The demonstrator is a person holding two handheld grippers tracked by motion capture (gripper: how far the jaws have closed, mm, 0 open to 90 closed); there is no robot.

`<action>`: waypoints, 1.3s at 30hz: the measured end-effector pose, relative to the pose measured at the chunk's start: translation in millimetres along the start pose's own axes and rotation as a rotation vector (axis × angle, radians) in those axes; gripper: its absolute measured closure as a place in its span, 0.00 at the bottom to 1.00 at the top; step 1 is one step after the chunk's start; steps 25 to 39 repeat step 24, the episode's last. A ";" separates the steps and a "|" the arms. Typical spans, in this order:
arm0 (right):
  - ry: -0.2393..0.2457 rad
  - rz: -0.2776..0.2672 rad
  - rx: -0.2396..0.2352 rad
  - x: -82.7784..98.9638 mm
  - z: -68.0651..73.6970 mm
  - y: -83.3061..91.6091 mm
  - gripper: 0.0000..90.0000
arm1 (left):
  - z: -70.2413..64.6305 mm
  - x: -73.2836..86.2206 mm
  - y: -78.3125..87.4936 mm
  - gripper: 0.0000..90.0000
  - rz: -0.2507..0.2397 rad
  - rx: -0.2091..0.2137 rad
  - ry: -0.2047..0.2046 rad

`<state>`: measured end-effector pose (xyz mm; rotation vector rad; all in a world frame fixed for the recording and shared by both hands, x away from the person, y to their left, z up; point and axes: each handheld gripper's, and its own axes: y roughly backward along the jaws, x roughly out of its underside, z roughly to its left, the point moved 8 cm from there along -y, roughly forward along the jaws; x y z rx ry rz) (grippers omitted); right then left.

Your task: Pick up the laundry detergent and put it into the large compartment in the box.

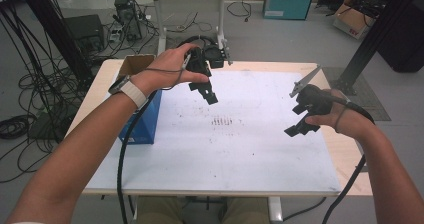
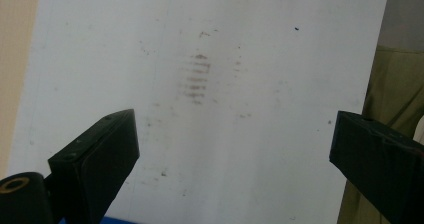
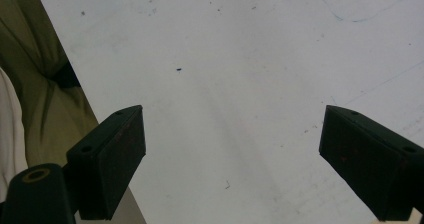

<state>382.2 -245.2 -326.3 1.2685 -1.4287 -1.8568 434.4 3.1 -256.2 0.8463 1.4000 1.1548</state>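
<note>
Hovering apart over the white mat (image 1: 240, 149), left gripper (image 1: 209, 96) and right gripper (image 1: 299, 128) hold jaws spread.

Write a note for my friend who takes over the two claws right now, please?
Left claw: open, holding nothing, above the white mat near its far left part.
Right claw: open, holding nothing, above the mat's right side.
Blue box: at the table's left edge, top open, beside the left wrist.
Brown smudge marks: mid-mat.
Done: nothing visibly picked up. Left: likely reaching for the box.
</note>
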 end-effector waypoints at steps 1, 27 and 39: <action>0.000 0.000 0.000 0.1 -0.1 -0.2 0.13 | 0.6 0.4 0.2 0.07 0.004 -0.001 0.001; 0.007 0.000 0.003 0.7 0.9 -1.3 0.13 | 1.9 1.8 1.0 0.06 0.013 -0.001 0.022; 0.007 0.000 0.003 0.7 0.9 -1.3 0.13 | 1.9 1.8 1.0 0.06 0.013 -0.001 0.022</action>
